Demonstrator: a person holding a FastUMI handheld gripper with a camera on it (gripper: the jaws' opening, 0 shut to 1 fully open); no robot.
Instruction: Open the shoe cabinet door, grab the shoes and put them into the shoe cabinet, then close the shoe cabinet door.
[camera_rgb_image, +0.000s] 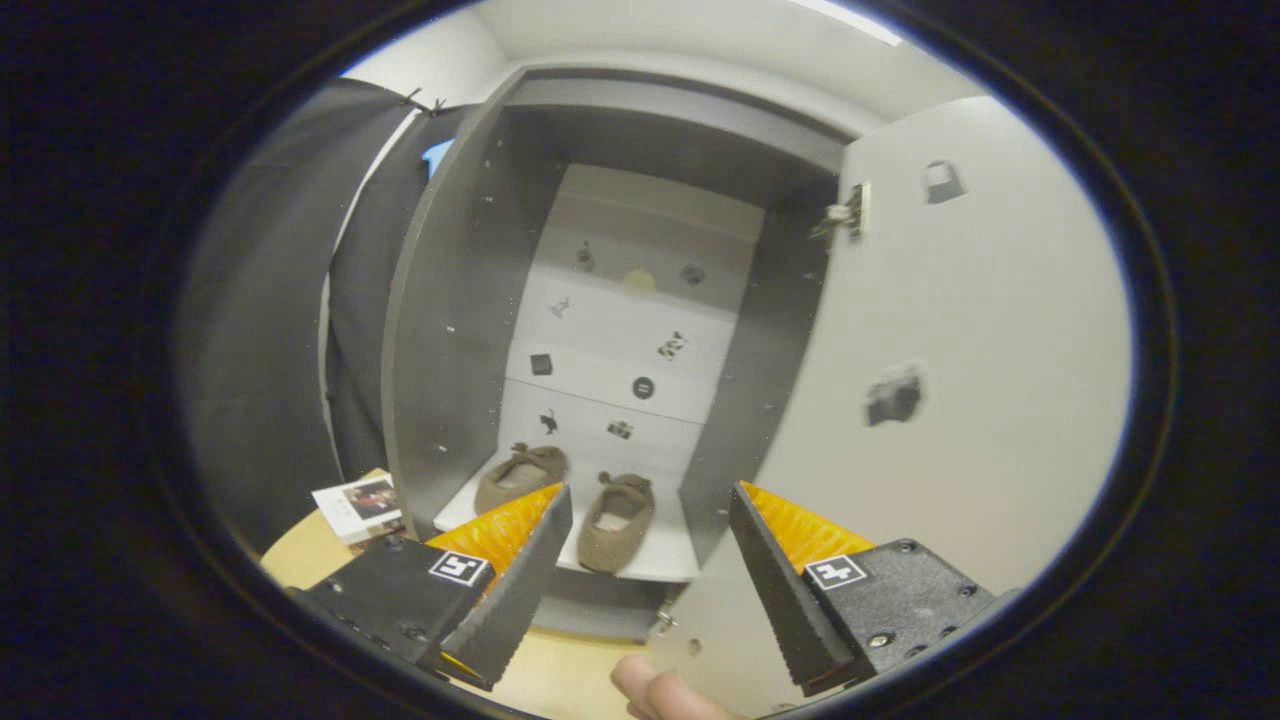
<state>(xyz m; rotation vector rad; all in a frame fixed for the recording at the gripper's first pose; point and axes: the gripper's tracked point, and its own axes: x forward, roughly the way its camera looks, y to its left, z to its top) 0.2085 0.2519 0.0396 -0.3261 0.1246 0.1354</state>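
Pale wooden floor (560, 680) runs along the foreground. On it lies a small white booklet with a dark picture on its cover (358, 507), flat, close to a black cloth wall (270, 330). White room wall (440, 60) above the cloth.

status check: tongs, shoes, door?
Tongs open, empty. Both shoes on cabinet shelf. Door open, not yet closed; fingertip at its lower edge.

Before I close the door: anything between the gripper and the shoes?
Gripper view: nothing; the open gripper faces the shoes across bare shelf.
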